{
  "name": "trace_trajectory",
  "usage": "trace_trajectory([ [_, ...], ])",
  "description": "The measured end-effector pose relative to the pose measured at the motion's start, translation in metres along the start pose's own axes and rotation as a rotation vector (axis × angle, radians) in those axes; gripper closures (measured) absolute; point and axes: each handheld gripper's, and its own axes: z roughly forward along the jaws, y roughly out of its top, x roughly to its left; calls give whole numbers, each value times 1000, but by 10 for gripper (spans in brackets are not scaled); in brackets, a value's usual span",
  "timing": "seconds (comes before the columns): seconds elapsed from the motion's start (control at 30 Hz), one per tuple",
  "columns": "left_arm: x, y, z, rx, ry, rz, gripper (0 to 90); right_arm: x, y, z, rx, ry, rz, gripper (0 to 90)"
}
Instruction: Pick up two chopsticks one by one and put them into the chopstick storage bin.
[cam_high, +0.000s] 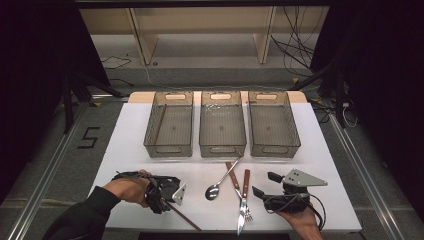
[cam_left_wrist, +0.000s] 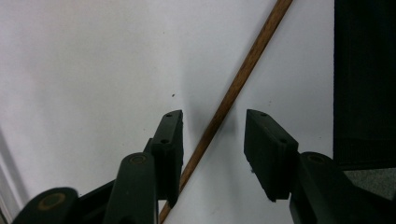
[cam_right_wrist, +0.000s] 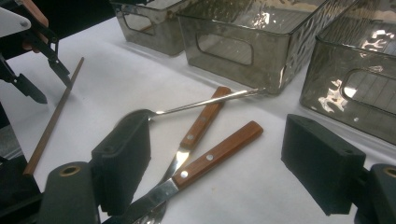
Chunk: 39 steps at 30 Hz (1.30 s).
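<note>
A thin brown wooden chopstick (cam_left_wrist: 233, 88) lies slantwise on the white table near its front edge (cam_high: 185, 216). My left gripper (cam_left_wrist: 213, 114) points down over it with one black jaw on each side, and the pads stand clear of the stick. In the high view the left gripper (cam_high: 167, 200) sits at the front left, held by a hand in a dark sleeve. My right gripper (cam_high: 265, 183) rests at the front right, open wide with nothing gripped (cam_right_wrist: 219, 130). Before it lie a metal spoon (cam_right_wrist: 196, 107), a wooden-handled fork (cam_right_wrist: 201, 123) and a wooden-handled knife (cam_right_wrist: 217, 154).
Three translucent grey bins stand in a row at the back of the table: left (cam_high: 169, 150), middle (cam_high: 222, 150), right (cam_high: 274, 149). Another chopstick (cam_high: 160, 122) lies in the left bin. The spoon's handle tip touches the middle bin's front wall.
</note>
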Motion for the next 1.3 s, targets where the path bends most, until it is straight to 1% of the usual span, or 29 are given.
trace_trajectory([
  [0.03, 0, 0, 1, -4, -6, -6, 586, 0, 0, 0, 1, 0, 0, 245],
  [0.1, 0, -1, 3, 13, -7, -2, 594, 0, 0, 0, 3, 1, 0, 246],
  [0.2, 1, -2, 6, 20, -24, -2, 613, 0, 0, 0, 3, 1, 0, 246],
  [0.3, 4, -3, 7, 25, -22, 2, 626, 0, 0, 0, 3, 1, 0, 246],
  [0.33, 4, -2, 8, 21, -23, -5, 629, 0, 0, 0, 3, 1, -1, 246],
  [0.37, 4, -2, 8, 29, -34, -3, 635, 0, 0, 0, 3, 1, -1, 246],
  [0.43, 6, -1, 9, 43, -38, 9, 644, 0, 0, 0, 4, 2, -1, 246],
  [0.47, 6, -1, 10, 40, -41, 1, 650, 0, 0, 0, 4, 2, 0, 246],
  [0.6, 9, 0, 13, 71, -63, 16, 675, 0, 0, 0, 4, 2, -1, 246],
  [0.73, 10, -1, 13, 71, -76, 19, 721, 0, 0, 0, 4, 2, 0, 246],
  [0.87, 10, 0, 14, 81, -82, 24, 748, 0, 0, 1, 6, 4, 1, 246],
  [0.9, 10, 0, 14, 82, -85, 22, 755, 0, 0, 1, 5, 6, 3, 246],
  [0.93, 9, -1, 14, 81, -93, 12, 764, 0, 0, 1, 5, 8, 4, 247],
  [1.0, 9, -1, 13, 88, -97, 23, 791, 0, 0, 1, 5, 6, 4, 247],
  [1.2, 9, -1, 14, 82, -99, 27, 827, 0, 0, 1, 7, 7, 4, 246],
  [1.23, 10, -1, 13, 85, -97, 36, 829, 0, 0, 1, 7, 7, 5, 246],
  [1.3, 9, -1, 14, 82, -94, 38, 835, -1, 0, 1, 6, 7, 5, 246],
])
